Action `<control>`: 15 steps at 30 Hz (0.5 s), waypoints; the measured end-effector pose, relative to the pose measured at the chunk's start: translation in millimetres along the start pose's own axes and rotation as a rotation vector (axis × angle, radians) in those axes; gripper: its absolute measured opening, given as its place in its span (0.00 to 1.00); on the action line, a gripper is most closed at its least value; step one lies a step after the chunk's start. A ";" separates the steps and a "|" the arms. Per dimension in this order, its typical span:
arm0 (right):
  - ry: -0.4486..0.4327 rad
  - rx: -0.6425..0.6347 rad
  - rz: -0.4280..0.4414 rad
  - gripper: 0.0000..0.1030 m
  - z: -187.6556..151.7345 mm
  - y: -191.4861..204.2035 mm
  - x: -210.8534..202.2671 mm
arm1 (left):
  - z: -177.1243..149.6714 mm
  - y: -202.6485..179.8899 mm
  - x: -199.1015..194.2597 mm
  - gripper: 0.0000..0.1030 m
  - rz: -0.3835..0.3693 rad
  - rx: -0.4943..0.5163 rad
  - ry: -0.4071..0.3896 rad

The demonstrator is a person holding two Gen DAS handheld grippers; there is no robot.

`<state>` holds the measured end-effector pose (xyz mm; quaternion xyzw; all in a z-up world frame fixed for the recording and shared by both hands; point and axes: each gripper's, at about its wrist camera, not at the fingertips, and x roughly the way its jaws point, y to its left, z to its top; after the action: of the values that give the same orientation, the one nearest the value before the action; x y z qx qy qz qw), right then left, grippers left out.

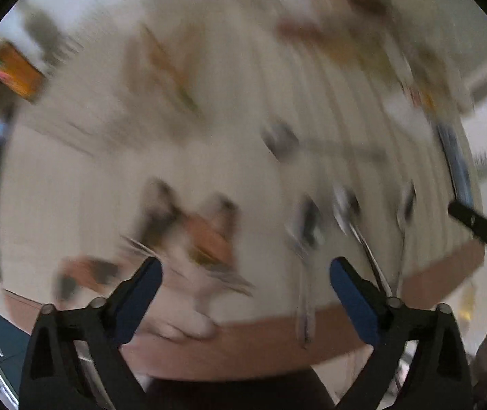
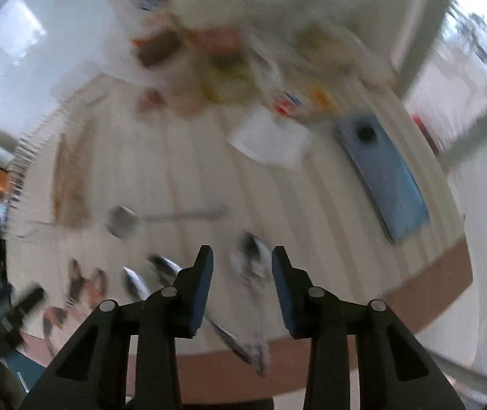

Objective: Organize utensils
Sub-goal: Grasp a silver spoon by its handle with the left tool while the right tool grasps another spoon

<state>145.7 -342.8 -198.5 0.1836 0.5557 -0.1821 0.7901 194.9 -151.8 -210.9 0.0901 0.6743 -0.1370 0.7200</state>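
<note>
A pale striped tablecloth (image 2: 182, 157) covers the table, its brown edge (image 2: 424, 283) curving along the near side; both views are heavily motion-blurred. A flat blue rectangular object (image 2: 387, 177) lies slantwise toward the right edge. A metal ladle (image 2: 161, 220) lies crosswise, bowl to the left, handle running right. Shiny metal spoons (image 1: 349, 215) lie lengthwise near the front edge, bowls away, handles toward the camera. The left gripper (image 1: 245, 275) stands wide and empty above the cloth; the right gripper (image 2: 242, 266) is narrower, nothing clamped, a spoon (image 2: 252, 253) seen below its gap.
</note>
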 end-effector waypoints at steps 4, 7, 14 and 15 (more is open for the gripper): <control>0.030 0.067 -0.003 0.36 -13.3 -35.6 17.6 | -7.4 -28.6 46.1 0.69 -0.007 0.036 0.119; 0.049 0.099 0.004 0.36 -23.1 -54.4 25.3 | -6.3 -38.3 56.7 0.62 0.021 0.049 0.115; 0.089 0.011 0.083 0.37 -41.7 -39.3 28.5 | -2.3 -49.3 50.3 0.05 0.049 0.121 0.071; 0.098 -0.035 0.097 0.37 -43.7 -28.5 30.1 | -3.4 -44.7 49.4 0.04 0.058 0.121 0.065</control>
<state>105.8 -348.5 -243.3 0.2055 0.5873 -0.1247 0.7729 180.1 -196.7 -257.9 0.1572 0.6848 -0.1534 0.6949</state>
